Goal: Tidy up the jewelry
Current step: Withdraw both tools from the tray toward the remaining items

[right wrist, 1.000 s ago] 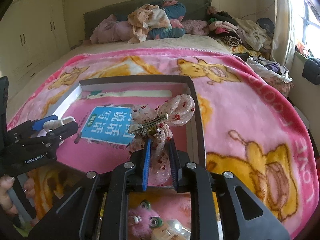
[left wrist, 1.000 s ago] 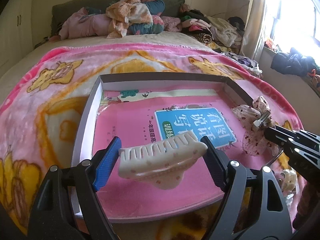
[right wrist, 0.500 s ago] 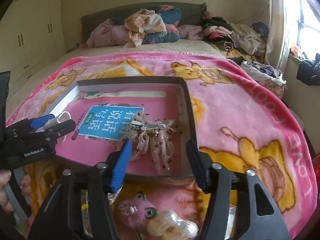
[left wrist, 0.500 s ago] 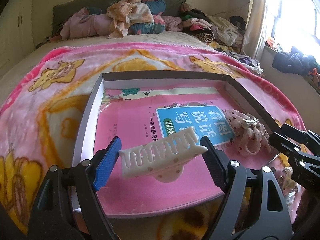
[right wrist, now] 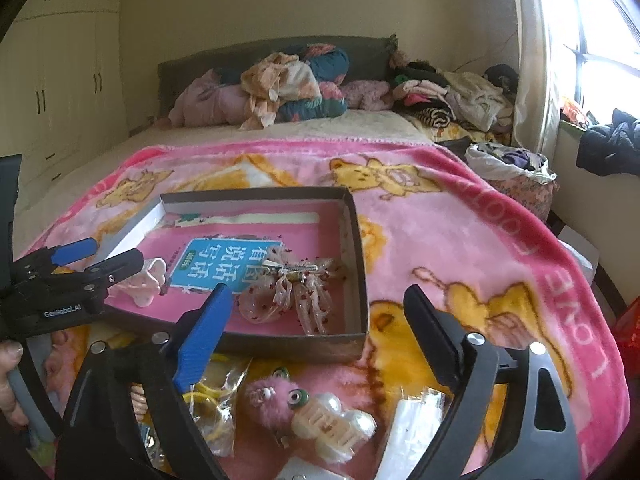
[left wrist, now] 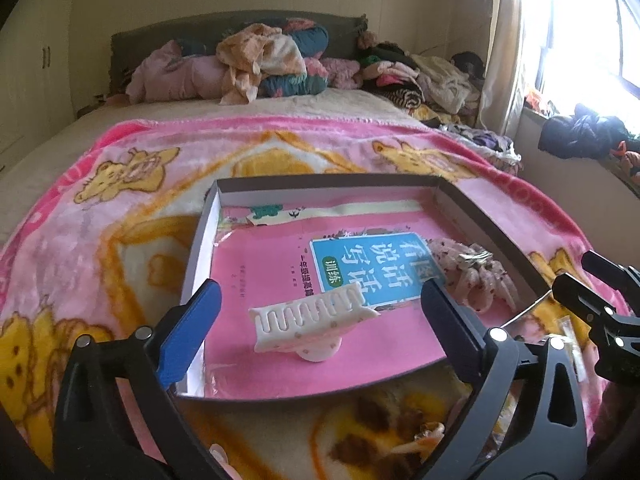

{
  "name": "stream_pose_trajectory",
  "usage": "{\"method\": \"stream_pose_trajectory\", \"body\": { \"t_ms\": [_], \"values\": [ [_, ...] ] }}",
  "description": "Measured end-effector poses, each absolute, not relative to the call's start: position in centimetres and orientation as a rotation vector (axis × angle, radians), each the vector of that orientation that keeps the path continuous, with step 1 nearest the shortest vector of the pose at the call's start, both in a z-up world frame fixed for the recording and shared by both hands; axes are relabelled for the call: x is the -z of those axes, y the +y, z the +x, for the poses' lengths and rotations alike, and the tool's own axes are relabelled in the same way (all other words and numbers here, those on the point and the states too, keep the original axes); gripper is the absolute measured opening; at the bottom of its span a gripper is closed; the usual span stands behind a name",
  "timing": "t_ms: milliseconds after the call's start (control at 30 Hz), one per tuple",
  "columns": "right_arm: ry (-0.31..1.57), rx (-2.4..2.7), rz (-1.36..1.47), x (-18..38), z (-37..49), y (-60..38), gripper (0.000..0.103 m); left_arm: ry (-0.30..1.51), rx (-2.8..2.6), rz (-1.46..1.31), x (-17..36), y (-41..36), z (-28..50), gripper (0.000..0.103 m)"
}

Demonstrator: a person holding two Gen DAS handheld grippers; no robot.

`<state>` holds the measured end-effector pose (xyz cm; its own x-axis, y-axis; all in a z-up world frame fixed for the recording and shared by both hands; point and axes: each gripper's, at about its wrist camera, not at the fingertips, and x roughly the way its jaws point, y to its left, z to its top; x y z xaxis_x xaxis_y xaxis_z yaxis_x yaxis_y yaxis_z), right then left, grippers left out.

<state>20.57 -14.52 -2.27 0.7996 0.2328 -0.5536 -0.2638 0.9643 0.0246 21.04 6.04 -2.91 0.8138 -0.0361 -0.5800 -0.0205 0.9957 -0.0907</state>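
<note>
So far, a claw clip [left wrist: 310,322] and a bow [right wrist: 294,294] have been laid in the box [right wrist: 358,264]; both grippers, left [left wrist: 320,320] and right [right wrist: 316,336], are opening, empty; more trinkets [right wrist: 320,420] are left outside.

box [right wrist: 352,240] walls hem the hair claw [left wrist: 308,320] and bow clip [right wrist: 292,292]; pink floor between lies free.

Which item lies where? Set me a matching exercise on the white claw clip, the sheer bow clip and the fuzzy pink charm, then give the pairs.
Things:
1. white claw clip
2. sheer bow clip
3. fuzzy pink charm

Places:
A. inside the box, by its right wall
B. on the blanket, outside the box, in front of its near wall
C. inside the box, in its left part

Pairs: 1-C, 2-A, 3-B.
</note>
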Motion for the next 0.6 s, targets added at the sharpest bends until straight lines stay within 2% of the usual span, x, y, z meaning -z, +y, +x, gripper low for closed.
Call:
{"method": "stream_pose_trajectory", "body": {
  "t_ms": [600],
  "values": [
    [0.456, -0.268, -0.055, -0.7, 14.8, -14.8, 0.093, 0.492, 0.033, -0.103, -0.3, 5.7, 15.4, 0.091]
  ]
}}
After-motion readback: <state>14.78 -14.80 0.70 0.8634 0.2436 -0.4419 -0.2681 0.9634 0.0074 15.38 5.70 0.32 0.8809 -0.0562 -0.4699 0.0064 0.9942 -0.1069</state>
